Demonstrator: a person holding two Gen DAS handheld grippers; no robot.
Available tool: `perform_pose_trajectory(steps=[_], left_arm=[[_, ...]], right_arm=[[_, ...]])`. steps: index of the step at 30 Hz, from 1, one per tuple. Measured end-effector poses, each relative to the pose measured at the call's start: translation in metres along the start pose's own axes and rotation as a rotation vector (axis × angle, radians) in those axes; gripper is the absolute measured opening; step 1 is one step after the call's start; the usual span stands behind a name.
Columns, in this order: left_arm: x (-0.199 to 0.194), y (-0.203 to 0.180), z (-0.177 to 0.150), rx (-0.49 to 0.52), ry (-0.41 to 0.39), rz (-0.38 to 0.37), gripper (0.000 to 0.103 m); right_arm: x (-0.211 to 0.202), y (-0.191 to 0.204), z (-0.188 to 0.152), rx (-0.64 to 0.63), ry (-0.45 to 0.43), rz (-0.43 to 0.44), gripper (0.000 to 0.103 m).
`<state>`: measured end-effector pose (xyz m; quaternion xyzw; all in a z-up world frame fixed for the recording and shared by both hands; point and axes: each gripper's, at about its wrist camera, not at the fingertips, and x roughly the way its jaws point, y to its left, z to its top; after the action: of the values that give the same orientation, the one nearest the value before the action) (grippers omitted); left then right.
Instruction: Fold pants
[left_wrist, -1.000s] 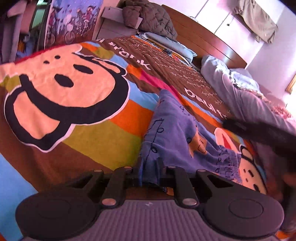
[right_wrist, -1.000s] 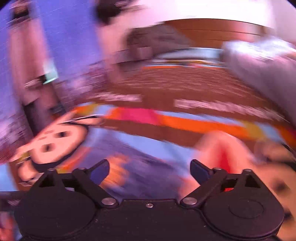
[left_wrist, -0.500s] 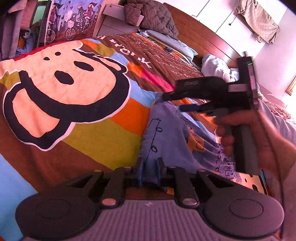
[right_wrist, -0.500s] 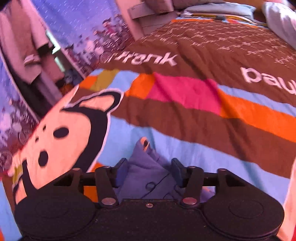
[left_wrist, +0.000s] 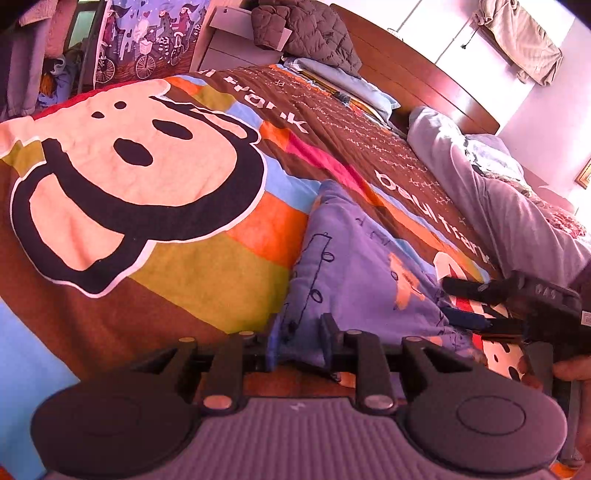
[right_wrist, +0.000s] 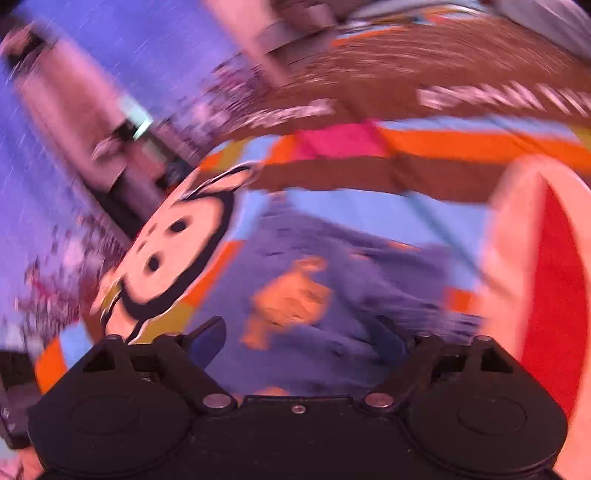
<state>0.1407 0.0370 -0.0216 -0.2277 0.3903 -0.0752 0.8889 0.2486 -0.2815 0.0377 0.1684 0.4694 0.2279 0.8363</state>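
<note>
**Pants pinned at the near end, right side still free**

On the bed (left_wrist: 155, 258), the pants (left_wrist: 354, 273) are seen stretching away from the left hand-held gripper (left_wrist: 297, 341), whose narrow jaws, just loosened, straddle the near hem. The right hand-held gripper (right_wrist: 297, 341), jaws wide and empty, is held over the cloth's right edge.

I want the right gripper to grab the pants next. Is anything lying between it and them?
Nothing visible. The right gripper hangs with jaws open, just opened wider, directly over the purple pants on the bedspread; the picture is blurred.
</note>
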Motion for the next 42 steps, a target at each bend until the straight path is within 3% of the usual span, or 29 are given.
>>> perform_pose_trajectory(steps=[3,5,8,11,13,15,18,19,21,23,25,27,29,31,33,34,35,37,42], left_arm=[[0.0,0.0,0.001,-0.001,0.003,0.008,0.033],[-0.009,0.0,0.002,0.003,-0.016,0.005,0.034],[-0.025,-0.015,0.01,0.108,-0.085,0.003,0.039],[-0.024,-0.041,0.027,0.234,-0.134,-0.074,0.047],[-0.014,-0.059,0.044,0.313,-0.169,-0.119,0.047],[0.001,-0.076,0.058,0.393,-0.212,-0.136,0.047],[0.031,-0.101,0.071,0.544,-0.14,-0.222,0.047],[0.041,-0.108,0.071,0.595,-0.105,-0.238,0.047],[0.068,-0.121,0.065,0.726,-0.015,-0.201,0.047],[0.099,-0.126,0.055,0.796,0.091,-0.123,0.047],[0.119,-0.12,0.05,0.771,0.132,-0.078,0.047],[0.122,-0.11,0.05,0.708,0.108,-0.099,0.05],[0.117,-0.105,0.053,0.645,0.092,-0.099,0.059],[0.103,-0.1,0.057,0.612,0.076,-0.092,0.065],[0.083,-0.093,0.062,0.579,0.048,-0.079,0.083],[0.071,-0.091,0.064,0.564,0.035,-0.035,0.099],[0.064,-0.09,0.062,0.547,0.016,0.022,0.102],[0.05,-0.084,0.058,0.52,0.0,0.092,0.102],[0.039,-0.059,0.043,0.409,0.076,0.087,0.102]], right_arm=[[-0.022,-0.052,-0.005,0.265,-0.119,0.113,0.076],[-0.038,-0.065,-0.006,0.371,-0.197,0.113,0.089],[-0.059,-0.051,-0.004,0.275,-0.231,0.094,0.09],[-0.071,-0.026,-0.014,0.144,-0.254,0.104,0.091],[-0.069,-0.011,-0.028,0.095,-0.26,0.122,0.09],[-0.061,0.005,-0.043,0.004,-0.236,0.042,0.088],[-0.04,0.036,-0.071,-0.27,-0.189,-0.315,0.081],[-0.032,0.043,-0.078,-0.348,-0.165,-0.373,0.079],[-0.026,0.051,-0.089,-0.447,-0.143,-0.379,0.077],[-0.023,0.055,-0.091,-0.468,-0.13,-0.399,0.078],[-0.02,0.048,-0.09,-0.433,-0.099,-0.384,0.078],[-0.021,0.037,-0.088,-0.366,-0.069,-0.34,0.078],[-0.022,0.026,-0.087,-0.311,-0.04,-0.299,0.085],[-0.028,0.018,-0.085,-0.263,-0.039,-0.258,0.086],[-0.037,0.014,-0.083,-0.235,-0.054,-0.221,0.086],[-0.043,0.017,-0.083,-0.232,-0.062,-0.217,0.087],[-0.045,0.017,-0.084,-0.232,-0.075,-0.224,0.089],[-0.047,0.017,-0.082,-0.232,-0.101,-0.237,0.092],[-0.047,0.011,-0.083,-0.184,-0.127,-0.129,0.102]])
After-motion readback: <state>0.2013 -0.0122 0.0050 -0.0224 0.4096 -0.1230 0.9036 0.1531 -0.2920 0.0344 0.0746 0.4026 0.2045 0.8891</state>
